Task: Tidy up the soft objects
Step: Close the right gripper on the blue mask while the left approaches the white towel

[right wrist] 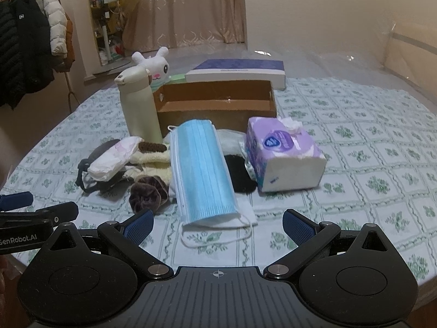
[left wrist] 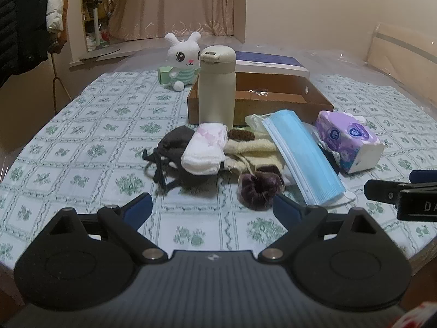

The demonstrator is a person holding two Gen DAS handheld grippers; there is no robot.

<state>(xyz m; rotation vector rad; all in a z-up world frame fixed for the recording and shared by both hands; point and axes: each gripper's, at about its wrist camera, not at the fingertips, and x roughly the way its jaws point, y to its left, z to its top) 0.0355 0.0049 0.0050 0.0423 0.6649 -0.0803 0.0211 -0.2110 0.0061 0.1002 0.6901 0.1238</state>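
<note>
A heap of soft things lies mid-table: a stack of blue face masks, a purple velvet scrunchie, a white rolled sock, a cream fuzzy cloth, a dark cloth with straps and a purple tissue pack. An empty brown cardboard box stands behind. My left gripper is open and empty, just short of the scrunchie. My right gripper is open and empty, at the masks' near end.
A cream flask stands upright at the box's left front corner. A white plush rabbit and a blue-topped flat box sit behind. Coats hang at far left. The table edge curves close below both grippers.
</note>
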